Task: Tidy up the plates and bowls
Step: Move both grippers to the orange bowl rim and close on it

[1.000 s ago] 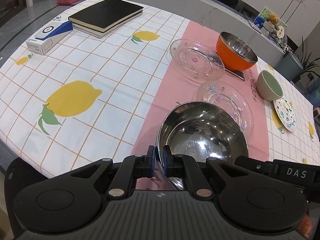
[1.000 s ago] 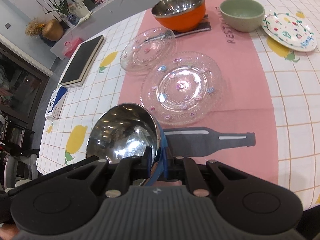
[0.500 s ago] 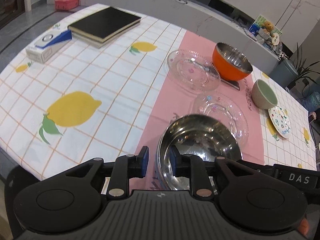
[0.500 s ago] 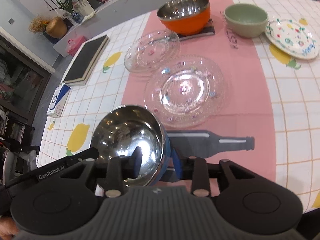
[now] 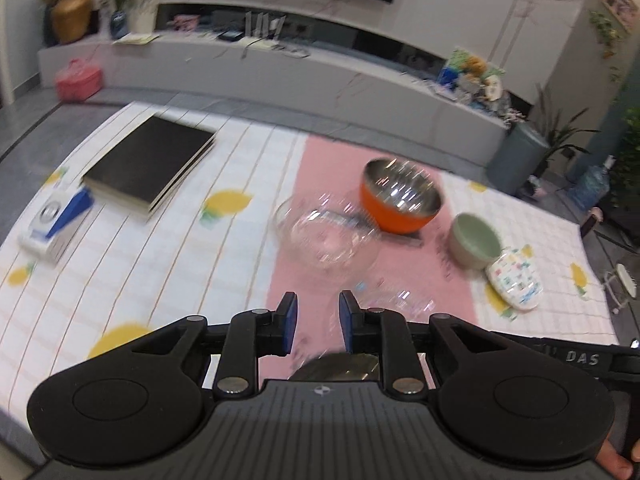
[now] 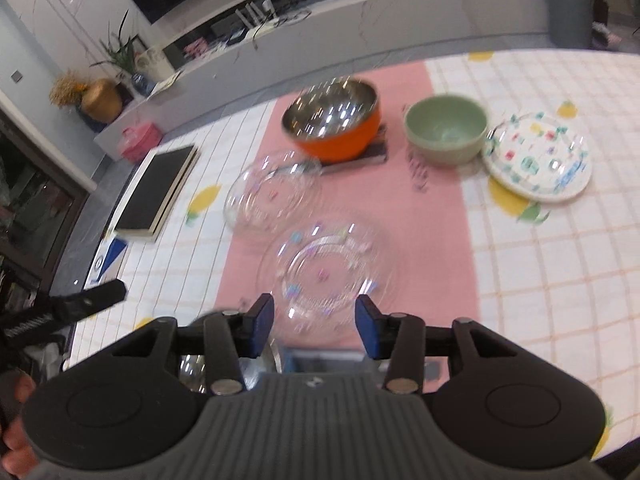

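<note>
My left gripper [image 5: 318, 320] is open with nothing between its blue pads. Just below it, only the rim of the steel bowl [image 5: 340, 365] shows. My right gripper [image 6: 314, 320] has its jaws opening and empty; the steel bowl [image 6: 190, 370] sits low left behind its fingers. Two clear glass plates lie on the pink runner, the near glass plate [image 6: 328, 276] and the far glass plate [image 6: 272, 196]. Behind them stand an orange bowl [image 6: 332, 120], a green bowl [image 6: 446, 128] and a painted plate [image 6: 538, 156]. Both views are blurred.
A black book [image 5: 152, 164] and a blue-and-white box [image 5: 56, 220] lie on the table's far left. The lemon-print tablecloth [image 5: 208, 264] covers the table. A low white counter runs behind the table. A hand [image 6: 16, 440] shows at the lower left.
Both grippers let go of the steel bowl's rim, opened and rose. The bowl has slipped to the bottom of both views, and more of the room behind shows.
</note>
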`<action>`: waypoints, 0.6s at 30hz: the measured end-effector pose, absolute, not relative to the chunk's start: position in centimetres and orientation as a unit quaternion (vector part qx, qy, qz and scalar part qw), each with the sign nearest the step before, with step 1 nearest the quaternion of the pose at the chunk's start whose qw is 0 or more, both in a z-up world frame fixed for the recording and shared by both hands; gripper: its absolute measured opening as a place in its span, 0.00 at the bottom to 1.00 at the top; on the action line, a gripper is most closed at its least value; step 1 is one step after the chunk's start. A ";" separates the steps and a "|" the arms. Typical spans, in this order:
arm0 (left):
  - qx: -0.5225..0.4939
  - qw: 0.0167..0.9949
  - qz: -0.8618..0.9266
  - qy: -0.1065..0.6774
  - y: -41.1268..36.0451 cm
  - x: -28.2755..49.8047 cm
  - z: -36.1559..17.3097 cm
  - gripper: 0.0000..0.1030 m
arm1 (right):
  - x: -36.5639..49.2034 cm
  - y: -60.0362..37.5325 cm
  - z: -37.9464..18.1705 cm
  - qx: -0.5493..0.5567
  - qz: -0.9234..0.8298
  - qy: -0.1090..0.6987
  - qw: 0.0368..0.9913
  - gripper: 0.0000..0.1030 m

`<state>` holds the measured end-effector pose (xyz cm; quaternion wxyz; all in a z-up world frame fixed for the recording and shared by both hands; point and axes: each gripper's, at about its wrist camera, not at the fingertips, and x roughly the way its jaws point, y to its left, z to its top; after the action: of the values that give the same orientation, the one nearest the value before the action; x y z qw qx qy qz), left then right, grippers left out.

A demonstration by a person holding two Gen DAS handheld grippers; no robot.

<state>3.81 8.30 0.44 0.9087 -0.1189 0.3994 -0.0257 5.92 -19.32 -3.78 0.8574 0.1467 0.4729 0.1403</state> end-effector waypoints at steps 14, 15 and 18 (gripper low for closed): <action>-0.096 0.906 -0.096 0.401 3.9 14.1 2.2 0.26 | 14.8 -21.6 -2.2 0.142 0.108 0.448 0.876 0.46; -0.098 0.904 -0.100 0.405 3.7 14.9 1.8 0.26 | 15.5 -21.7 -2.4 0.144 0.106 0.451 0.875 0.46; -0.103 0.900 -0.103 0.410 3.4 17.0 0.9 0.26 | 17.6 -21.9 -3.4 0.148 0.100 0.457 0.871 0.46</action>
<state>16.95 3.42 0.89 0.9003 -0.1032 0.4102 -0.1025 17.59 -21.94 -3.43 0.8711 0.1481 0.4574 0.0999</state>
